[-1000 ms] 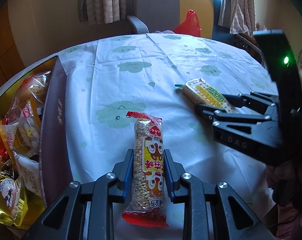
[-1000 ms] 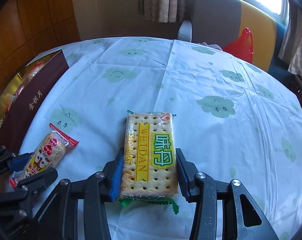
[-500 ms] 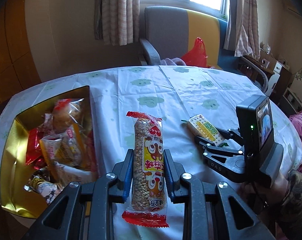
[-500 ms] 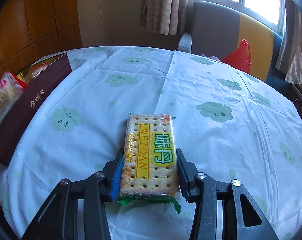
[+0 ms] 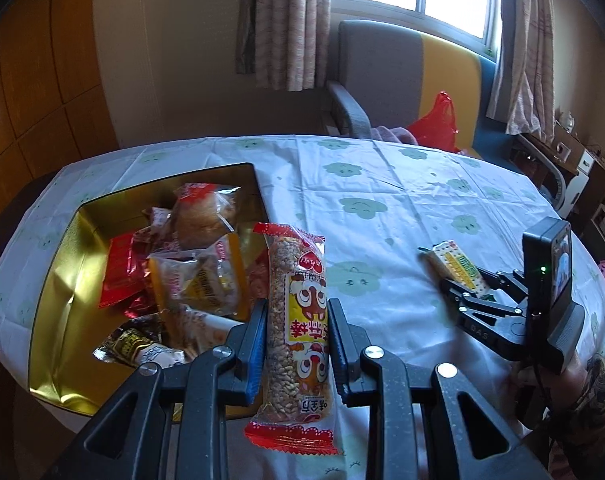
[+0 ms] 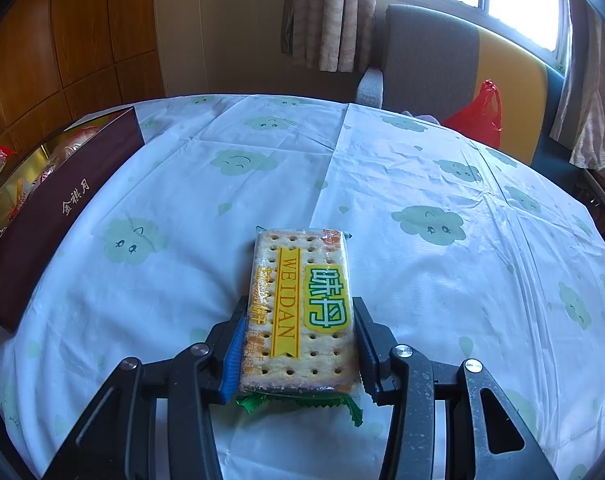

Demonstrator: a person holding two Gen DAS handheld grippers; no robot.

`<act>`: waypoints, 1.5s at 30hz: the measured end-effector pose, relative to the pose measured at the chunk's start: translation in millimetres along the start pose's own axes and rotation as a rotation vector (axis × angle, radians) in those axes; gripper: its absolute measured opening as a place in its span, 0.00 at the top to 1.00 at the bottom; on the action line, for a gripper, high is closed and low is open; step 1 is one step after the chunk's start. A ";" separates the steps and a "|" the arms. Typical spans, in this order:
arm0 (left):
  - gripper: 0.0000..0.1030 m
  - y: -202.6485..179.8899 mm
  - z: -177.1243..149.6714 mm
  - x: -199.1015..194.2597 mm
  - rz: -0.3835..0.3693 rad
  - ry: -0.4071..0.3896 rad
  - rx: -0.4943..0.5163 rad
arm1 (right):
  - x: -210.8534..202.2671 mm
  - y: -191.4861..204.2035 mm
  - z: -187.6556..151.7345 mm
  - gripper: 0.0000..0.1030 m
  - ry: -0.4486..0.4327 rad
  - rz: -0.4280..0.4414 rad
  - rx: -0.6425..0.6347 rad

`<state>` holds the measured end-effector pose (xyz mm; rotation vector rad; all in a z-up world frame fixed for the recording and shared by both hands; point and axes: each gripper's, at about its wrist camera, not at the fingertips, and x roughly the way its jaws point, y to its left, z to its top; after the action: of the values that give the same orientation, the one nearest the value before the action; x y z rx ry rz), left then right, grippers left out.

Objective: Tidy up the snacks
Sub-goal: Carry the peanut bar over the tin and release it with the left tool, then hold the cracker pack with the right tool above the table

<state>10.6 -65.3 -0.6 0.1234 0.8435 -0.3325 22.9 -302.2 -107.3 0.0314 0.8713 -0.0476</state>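
- The left gripper (image 5: 296, 344) pointed steeply down, its fingers (image 5: 251, 344) clamped on the sides of a long clear packet of puffed grain with red ends (image 5: 296, 320), held in the air by the right edge of the gold-lined box of wrapped snacks (image 5: 52, 296).
- The right gripper (image 6: 298, 344) tilted down too, its fingers (image 6: 233, 350) clamped on a flat cracker packet with a yellow band and green label (image 6: 300, 300), low over the desk.
- In the left view that gripper sat at 3 o'clock, a patterned sleeve (image 5: 594, 396) behind it.
- The round desk wore a white cloth with green cloud faces (image 6: 382, 184).
- At 12 o'clock stood a grey and yellow armchair (image 5: 386, 68) with a red plastic bag (image 5: 434, 124), curtains (image 5: 290, 20) and a bright window behind.
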 end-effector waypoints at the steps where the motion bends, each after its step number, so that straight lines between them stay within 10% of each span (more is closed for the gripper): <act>1: 0.73 3.4 -0.3 -0.6 0.005 -0.002 -0.007 | -0.1 0.2 0.3 0.54 0.000 -0.001 -0.001; 21: 0.73 195.4 4.0 3.9 0.180 0.060 -0.384 | -0.2 1.1 0.3 0.54 -0.002 -0.009 -0.006; 35: 0.68 211.3 47.6 94.5 0.276 0.164 -0.301 | -0.2 1.1 0.7 0.54 -0.004 -0.006 -0.002; 45: 0.66 208.6 24.4 71.1 0.281 0.114 -0.348 | 0.7 0.7 0.6 0.54 -0.006 -0.006 0.002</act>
<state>142.0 108.2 -42.7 -0.0648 0.9715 0.0883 23.9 -301.5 -107.4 0.0307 0.8655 -0.0537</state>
